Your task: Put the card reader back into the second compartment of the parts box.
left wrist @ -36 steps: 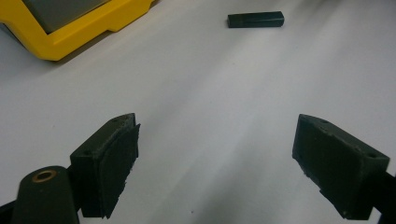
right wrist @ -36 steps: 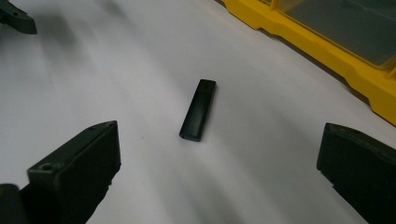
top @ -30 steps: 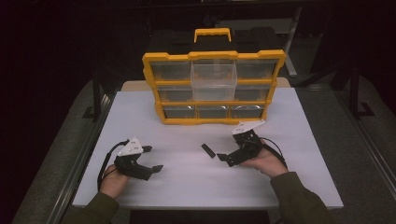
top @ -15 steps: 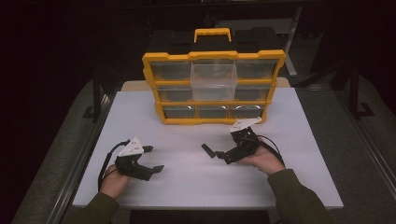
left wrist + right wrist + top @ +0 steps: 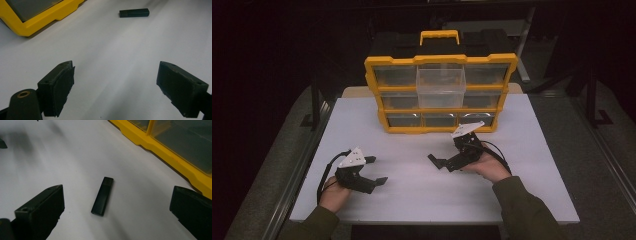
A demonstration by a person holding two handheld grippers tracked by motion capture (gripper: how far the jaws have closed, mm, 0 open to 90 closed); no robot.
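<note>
Table (image 5: 532,200): white top, with a yellow drawer cabinet (image 5: 441,94) standing upright at its far side, black carry handle section behind it and a yellow handle on top. One clear drawer (image 5: 441,86) in the upper middle row of the cabinet projects forward of the others.

Black stick (image 5: 102,196): a small flat bar, lying flat on the bare white surface in front of the cabinet, apart from it. In the right gripper view it lies between the two jaws and ahead of them, touching neither, with one end pointing away toward the far side. In the left gripper view the same stick (image 5: 134,12) lies well ahead, near the top edge, with the yellow corner of the cabinet (image 5: 37,17) to its left.

Right gripper (image 5: 443,161): held in the person's right hand (image 5: 487,167), low over the table just in front of the cabinet's lower right drawers. Jaws stand wide apart, nothing between the pads but the stick on the table beyond them.

Left gripper (image 5: 376,171): held in the left hand (image 5: 333,192) near the front left of the table, well apart from the stick and from the cabinet. Jaws stand apart and hold nothing; bare white surface lies between them.

Sleeves: dark green, entering from the near edge in the high view.
</note>
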